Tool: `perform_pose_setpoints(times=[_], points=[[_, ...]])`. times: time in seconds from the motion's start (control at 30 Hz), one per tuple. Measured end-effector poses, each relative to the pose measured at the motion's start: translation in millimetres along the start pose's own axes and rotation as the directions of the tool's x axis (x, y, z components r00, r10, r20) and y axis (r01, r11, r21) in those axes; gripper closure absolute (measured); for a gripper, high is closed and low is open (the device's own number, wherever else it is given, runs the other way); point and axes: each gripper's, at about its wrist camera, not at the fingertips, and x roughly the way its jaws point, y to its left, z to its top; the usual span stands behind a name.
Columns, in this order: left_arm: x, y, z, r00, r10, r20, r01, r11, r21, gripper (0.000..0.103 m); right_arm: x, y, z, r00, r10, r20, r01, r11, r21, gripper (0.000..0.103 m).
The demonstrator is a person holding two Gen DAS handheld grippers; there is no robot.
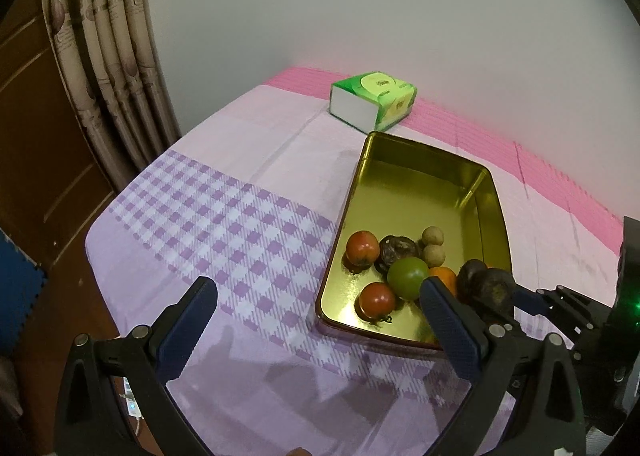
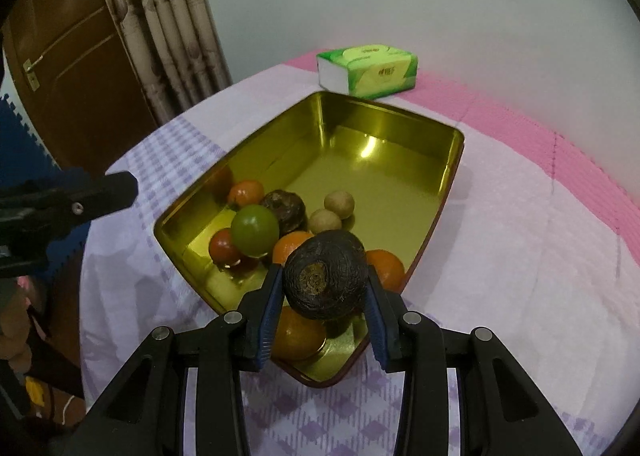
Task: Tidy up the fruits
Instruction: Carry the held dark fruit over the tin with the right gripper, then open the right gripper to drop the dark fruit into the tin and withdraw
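1. The dark brown, rough-skinned round fruit (image 2: 325,275) hangs over the near end of the gold-coloured rectangular metal tin (image 2: 448,176), pinched on both sides.
2. The right gripper (image 2: 322,292) tilts downward toward the tin; its blue-padded fingers (image 2: 269,308) are closed snugly on that fruit.
3. The left gripper (image 1: 318,320) also tilts downward, over the purple-checked cloth on the bench (image 1: 224,224), just beside the tin; its fingers (image 1: 188,332) stand wide apart, holding nothing.
4. Red tomatoes (image 1: 362,247), a green tomato (image 1: 407,277), oranges (image 2: 385,269) and two small tan round fruits (image 1: 433,244) lie inside the tin.
5. A green tissue pack (image 1: 374,100) sits beyond the tin.
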Motion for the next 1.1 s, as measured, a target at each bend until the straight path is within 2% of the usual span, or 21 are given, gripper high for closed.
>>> perform_pose_setpoints(times=[0.53, 0.8, 0.93, 1.1], points=[[9, 0, -2, 0.999, -0.011, -0.030, 0.011, 1.000, 0.000, 0.002, 13, -1, 7, 0.999, -0.043, -0.004, 0.043, 0.999, -0.031, 0.064], [10, -2, -3, 0.999, -0.010, -0.031, 0.010, 1.000, 0.004, 0.002, 11, 1, 6, 0.999, -0.049, -0.007, 0.049, 0.999, -0.014, 0.060], [11, -3, -2, 0.999, -0.009, -0.032, 0.010, 1.000, 0.013, 0.002, 3, 3, 5, 0.999, -0.046, 0.000, 0.046, 0.999, -0.006, 0.040], [10, -4, -2, 1.000, -0.011, -0.028, 0.012, 1.000, 0.025, 0.002, -16, 10, 3, 0.996, -0.087, 0.037, 0.087, 0.996, -0.018, 0.024]])
